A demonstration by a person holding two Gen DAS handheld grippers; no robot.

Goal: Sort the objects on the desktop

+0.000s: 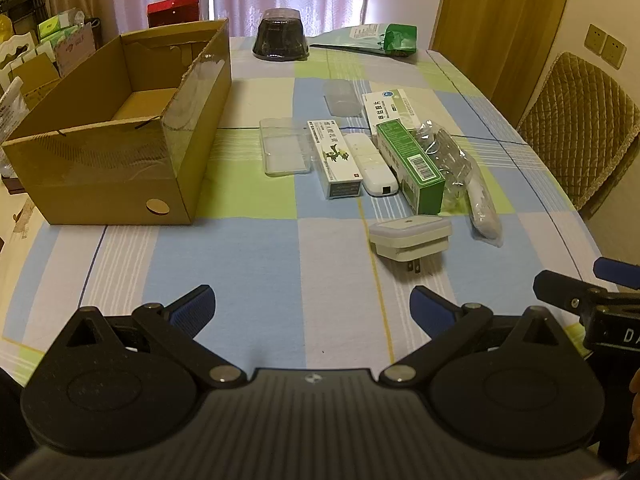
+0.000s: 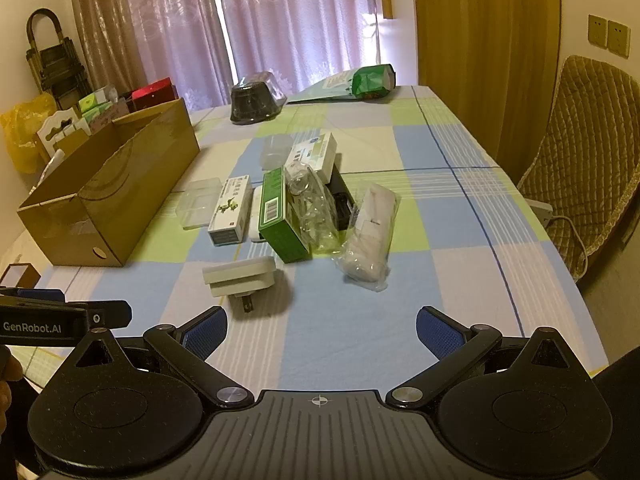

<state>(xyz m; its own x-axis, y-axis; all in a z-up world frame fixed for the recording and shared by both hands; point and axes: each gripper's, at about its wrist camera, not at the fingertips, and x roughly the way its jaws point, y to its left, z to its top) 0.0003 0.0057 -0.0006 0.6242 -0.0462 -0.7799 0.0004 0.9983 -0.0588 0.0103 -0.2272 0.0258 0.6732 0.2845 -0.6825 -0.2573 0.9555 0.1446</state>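
An open cardboard box (image 1: 120,136) (image 2: 108,192) stands empty at the table's left. To its right lies a cluster: a clear plastic case (image 1: 285,151), a white medicine box (image 1: 336,160) (image 2: 230,211), a white remote (image 1: 372,166), a green box (image 1: 412,166) (image 2: 278,216), crumpled clear plastic (image 1: 448,160) (image 2: 310,204), and a bagged white item (image 1: 482,210) (image 2: 370,240). Nearest to me is a white plug adapter (image 1: 410,240) (image 2: 240,278). My left gripper (image 1: 312,310) and right gripper (image 2: 320,332) hover open near the front edge, both empty.
The table has a blue, green and white checked cloth (image 1: 260,260). A dark bowl-shaped container (image 1: 281,38) and a green bag (image 1: 396,40) sit at the far end. A quilted chair (image 2: 588,168) stands at the right. Clutter and boxes (image 1: 60,40) lie beyond the left edge.
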